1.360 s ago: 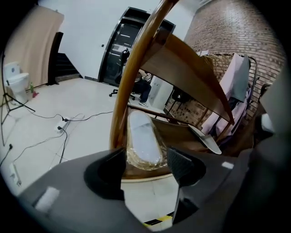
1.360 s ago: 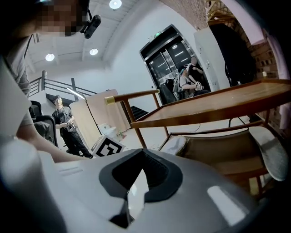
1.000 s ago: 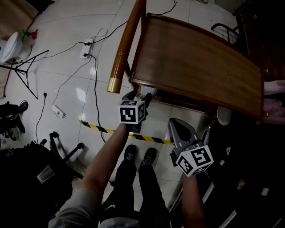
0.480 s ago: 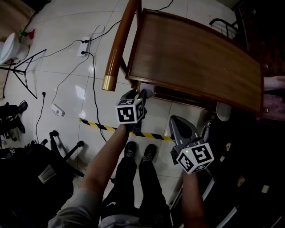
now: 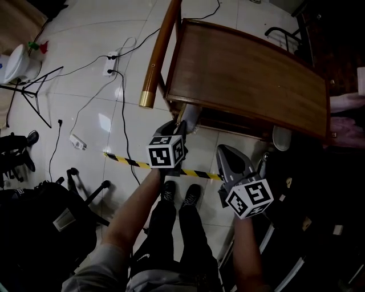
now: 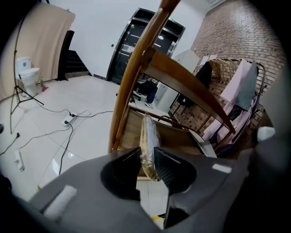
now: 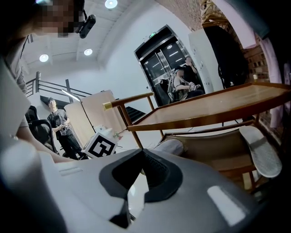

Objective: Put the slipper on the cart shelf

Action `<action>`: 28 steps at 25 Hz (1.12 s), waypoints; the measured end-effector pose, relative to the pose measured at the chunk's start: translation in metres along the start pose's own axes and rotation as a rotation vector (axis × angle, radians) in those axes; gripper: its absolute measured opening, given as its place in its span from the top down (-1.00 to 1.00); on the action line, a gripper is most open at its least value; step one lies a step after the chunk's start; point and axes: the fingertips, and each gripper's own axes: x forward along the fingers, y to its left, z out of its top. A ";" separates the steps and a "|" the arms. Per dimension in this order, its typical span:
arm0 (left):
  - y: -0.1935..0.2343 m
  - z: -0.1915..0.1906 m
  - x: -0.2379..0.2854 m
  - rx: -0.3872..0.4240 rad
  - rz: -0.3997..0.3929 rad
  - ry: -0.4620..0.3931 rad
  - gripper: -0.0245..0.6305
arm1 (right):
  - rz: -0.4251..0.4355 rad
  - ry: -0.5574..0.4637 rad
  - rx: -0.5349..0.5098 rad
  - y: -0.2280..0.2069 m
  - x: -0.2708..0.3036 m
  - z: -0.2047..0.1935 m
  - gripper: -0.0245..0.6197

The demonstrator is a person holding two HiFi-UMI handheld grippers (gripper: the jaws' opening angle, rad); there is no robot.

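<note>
My left tool (image 6: 146, 155) is closing on the slipper (image 6: 148, 136), with pads on both faces. I judge it is held edge-up so it can pass under the cart (image 5: 245, 74) top onto the lower shelf (image 6: 129, 132). My right tool (image 7: 143, 154) is clenched and empty beside the cart.

light: dim head view, ceiling lamps (image 7: 110, 3) | glare: floor tiles (image 5: 104, 121) | edges: fisheye vignette, blurred
</note>
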 end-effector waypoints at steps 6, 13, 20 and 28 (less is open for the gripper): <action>-0.024 0.005 -0.034 0.032 -0.011 -0.003 0.69 | 0.001 -0.033 -0.017 0.016 -0.029 0.020 0.93; -0.062 0.006 -0.075 0.086 -0.032 -0.001 0.73 | 0.004 -0.075 -0.043 0.036 -0.071 0.047 0.93; -0.098 0.006 -0.129 0.160 -0.054 0.023 0.73 | 0.008 -0.115 -0.069 0.059 -0.113 0.074 0.93; -0.145 -0.007 -0.196 0.241 -0.147 0.028 0.73 | -0.085 -0.182 -0.074 0.085 -0.181 0.085 0.93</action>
